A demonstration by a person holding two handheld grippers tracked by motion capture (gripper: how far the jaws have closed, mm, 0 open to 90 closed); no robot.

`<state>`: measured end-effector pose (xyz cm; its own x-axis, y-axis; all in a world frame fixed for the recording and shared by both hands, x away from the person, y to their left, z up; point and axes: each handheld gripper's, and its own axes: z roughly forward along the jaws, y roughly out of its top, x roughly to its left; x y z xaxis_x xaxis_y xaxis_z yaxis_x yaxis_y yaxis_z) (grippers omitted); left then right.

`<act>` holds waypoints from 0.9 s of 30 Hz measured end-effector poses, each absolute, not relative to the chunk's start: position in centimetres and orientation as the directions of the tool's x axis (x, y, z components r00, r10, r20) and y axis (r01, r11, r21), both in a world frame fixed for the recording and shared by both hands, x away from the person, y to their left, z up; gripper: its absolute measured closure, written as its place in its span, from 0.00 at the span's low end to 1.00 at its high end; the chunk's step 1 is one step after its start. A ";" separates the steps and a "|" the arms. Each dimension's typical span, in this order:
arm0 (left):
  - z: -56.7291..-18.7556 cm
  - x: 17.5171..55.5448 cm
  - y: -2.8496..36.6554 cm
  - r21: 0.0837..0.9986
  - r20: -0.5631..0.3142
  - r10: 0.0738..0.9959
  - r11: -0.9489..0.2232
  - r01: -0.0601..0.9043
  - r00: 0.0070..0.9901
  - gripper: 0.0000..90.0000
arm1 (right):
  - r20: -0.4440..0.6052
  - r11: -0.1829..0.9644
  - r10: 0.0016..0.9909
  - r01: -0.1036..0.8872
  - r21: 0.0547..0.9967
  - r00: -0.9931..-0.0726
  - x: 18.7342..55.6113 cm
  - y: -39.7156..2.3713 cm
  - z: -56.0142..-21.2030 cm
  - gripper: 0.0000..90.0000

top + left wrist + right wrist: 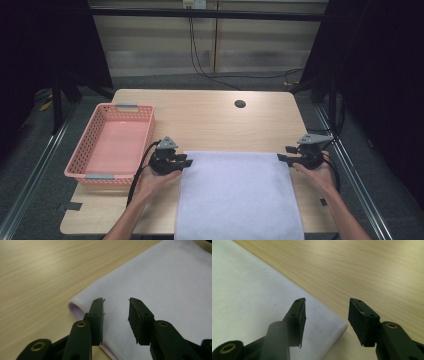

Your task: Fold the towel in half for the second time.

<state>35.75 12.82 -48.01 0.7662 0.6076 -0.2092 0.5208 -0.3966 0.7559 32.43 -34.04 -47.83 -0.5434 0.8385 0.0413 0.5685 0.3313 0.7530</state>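
Note:
A white folded cloth [239, 192] lies flat on the wooden table [210, 120], reaching down to the near edge. My left gripper [186, 161] hovers at the cloth's far left corner [75, 306], jaws apart and nothing between them [116, 312]. My right gripper [284, 154] is at the far right corner [340, 327], its jaws also spread over the corner with an empty gap [327, 315]. Neither pair of pads touches the cloth. The folded edge shows as a rounded double layer in both gripper views.
A pink plastic basket [95, 172] with grey handles stands empty at the table's left, close to my left hand. A round cable hole [240, 104] is in the far part of the tabletop. Dark floor and cables lie beyond the table.

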 end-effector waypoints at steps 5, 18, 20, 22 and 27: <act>-49.0 37.8 12.7 0.728 -0.210 0.631 -0.410 0.550 0.747 0.61 | 0.073 0.321 0.842 0.604 0.730 -0.535 34.2 -34.2 -49.3 0.51; -50.1 39.0 13.1 0.713 -0.209 0.641 -0.417 0.564 0.738 0.48 | 0.070 0.373 0.821 0.625 0.686 -0.566 34.5 -33.5 -50.2 0.64; -50.4 39.2 12.9 0.710 -0.212 0.637 -0.421 0.564 0.742 0.52 | 0.081 0.371 0.816 0.627 0.685 -0.572 34.4 -33.5 -50.2 0.68; -50.5 39.3 12.7 0.715 -0.204 0.622 -0.432 0.549 0.756 0.58 | 0.102 0.363 0.813 0.636 0.681 -0.573 34.4 -33.6 -50.2 0.74; -50.2 39.2 12.7 0.722 -0.251 0.585 -0.418 0.551 0.771 0.91 | 0.149 0.337 0.810 0.657 0.674 -0.567 34.2 -33.8 -50.1 0.89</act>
